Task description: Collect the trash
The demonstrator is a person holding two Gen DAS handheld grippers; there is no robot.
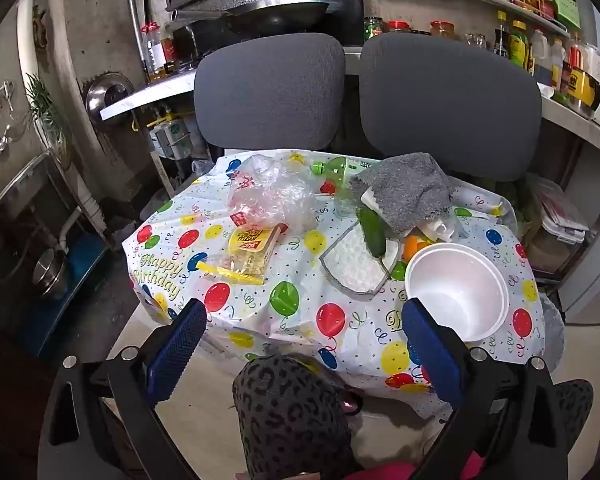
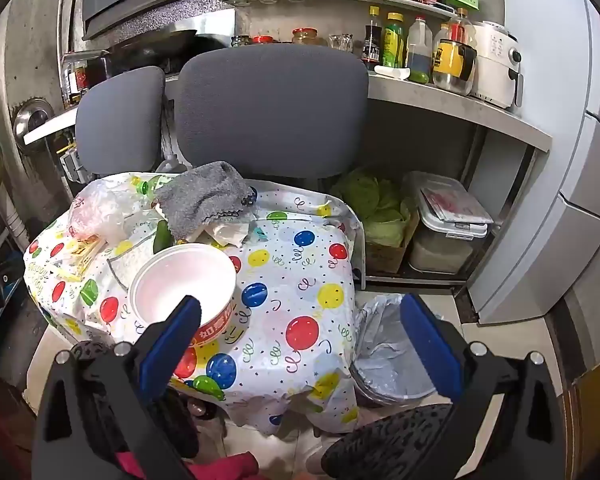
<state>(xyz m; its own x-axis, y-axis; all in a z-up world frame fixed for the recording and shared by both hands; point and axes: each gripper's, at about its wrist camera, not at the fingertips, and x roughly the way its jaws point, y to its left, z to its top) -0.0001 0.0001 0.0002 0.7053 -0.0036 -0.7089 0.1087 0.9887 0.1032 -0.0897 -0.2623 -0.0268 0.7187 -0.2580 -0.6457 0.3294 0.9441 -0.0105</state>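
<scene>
Tongs on both sides hang spread and empty over the surface's near edge. Right tongs (image 2: 300, 336) have the foam bowl (image 2: 182, 280) just beside their left finger; a careless pinch could crush it or tip it off. Lined bin (image 2: 388, 356) waits on the floor below. Farther back, beyond the left tongs (image 1: 304, 332), lie the yellow wrapper (image 1: 252, 244) and crumpled plastic bag (image 1: 268, 192).

The table (image 1: 300, 320) stands in front of two chairs (image 1: 270, 92). On it, the plastic bag (image 1: 268, 192) lies left, the packet (image 1: 252, 244) before it, the towel (image 1: 404, 192) behind the bowl (image 1: 456, 292) at right. The bin (image 2: 392, 356) sits right of the table.
</scene>
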